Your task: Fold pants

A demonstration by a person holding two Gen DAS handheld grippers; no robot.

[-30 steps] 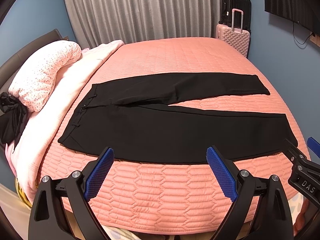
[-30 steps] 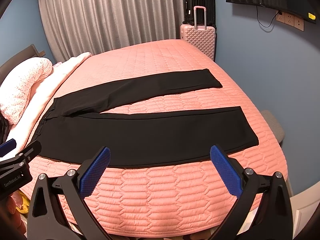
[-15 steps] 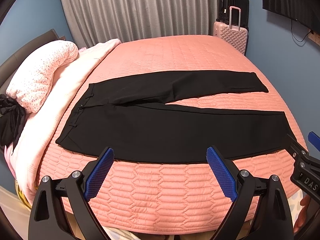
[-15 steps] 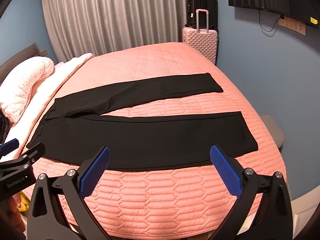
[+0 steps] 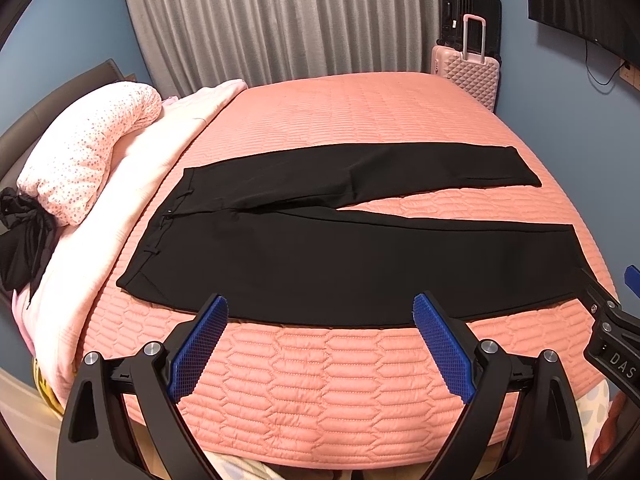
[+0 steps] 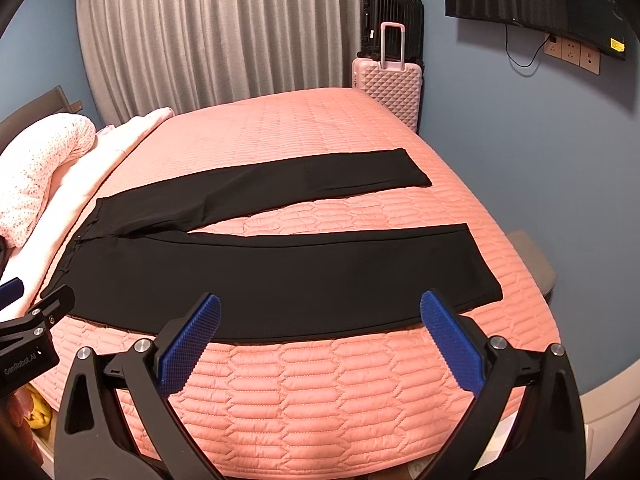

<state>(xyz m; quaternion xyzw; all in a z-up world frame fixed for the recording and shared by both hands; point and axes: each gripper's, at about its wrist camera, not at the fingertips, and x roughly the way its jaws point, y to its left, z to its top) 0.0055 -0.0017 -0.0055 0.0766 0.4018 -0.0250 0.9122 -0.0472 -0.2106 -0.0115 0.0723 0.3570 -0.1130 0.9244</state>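
Note:
Black pants (image 5: pixel 340 256) (image 6: pixel 280 272) lie flat on a pink quilted bed (image 5: pixel 340 392) (image 6: pixel 320 392), waistband to the left, both legs spread apart in a V toward the right. My left gripper (image 5: pixel 320 320) hovers open above the bed's near edge, just short of the near leg's hem side. My right gripper (image 6: pixel 320 316) is also open, at the same near edge further right, with nothing between its fingers. The right gripper's body (image 5: pixel 612 332) shows at the right rim of the left wrist view; the left gripper's body (image 6: pixel 28 328) shows at the left rim of the right wrist view.
A spotted pink pillow (image 5: pixel 88 152) and a pale blanket (image 5: pixel 120 200) lie at the bed's left end, with a dark garment (image 5: pixel 20 240) beside them. A pink suitcase (image 6: pixel 386 88) and a black one (image 6: pixel 392 20) stand by the grey curtain (image 6: pixel 220 32). A grey stool (image 6: pixel 532 260) stands by the right wall.
Both grippers have drawn back and risen slightly from the bed; the pants look a little lower and smaller. Both stay open and the pants have not moved.

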